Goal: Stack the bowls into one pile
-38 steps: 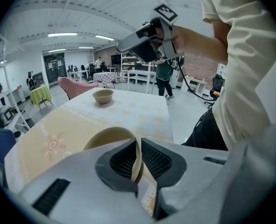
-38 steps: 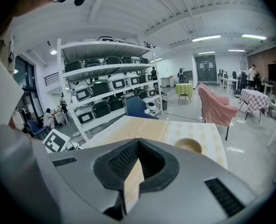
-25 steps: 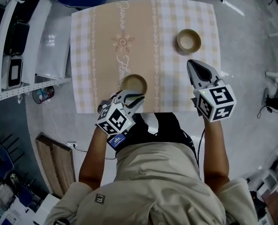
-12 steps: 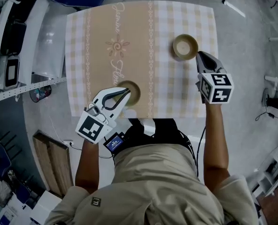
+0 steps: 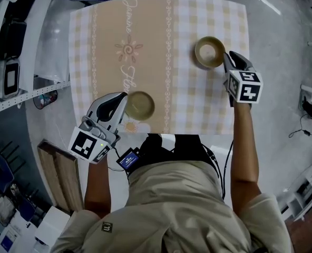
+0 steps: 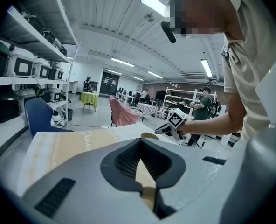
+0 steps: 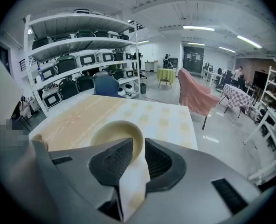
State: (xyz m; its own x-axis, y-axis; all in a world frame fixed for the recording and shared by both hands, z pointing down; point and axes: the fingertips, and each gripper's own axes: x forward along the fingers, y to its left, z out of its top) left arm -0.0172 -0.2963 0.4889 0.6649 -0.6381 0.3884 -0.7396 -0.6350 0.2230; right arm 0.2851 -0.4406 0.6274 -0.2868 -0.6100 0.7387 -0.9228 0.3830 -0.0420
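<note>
Although the worktop (image 5: 187, 104) is small, its beige checked cloth covers it fully. It stands on the grey floor (image 5: 282, 30) of a large hall, where a shelf rack (image 7: 77, 55) full of containers and a blue chair (image 7: 106, 85) are seen behind.

The left gripper (image 5: 123, 100) has its jaws pressed together at the tips, with nothing between them. They lie just beside the left rim of the near bowl (image 5: 140, 104). The right gripper (image 5: 230, 58) has its jaws clenched on the right rim of the far bowl (image 5: 209, 52) – the bowl wall sits between the two pads.

I count two bowls – both upright, both empty, well apart on the cloth – and two grippers.
</note>
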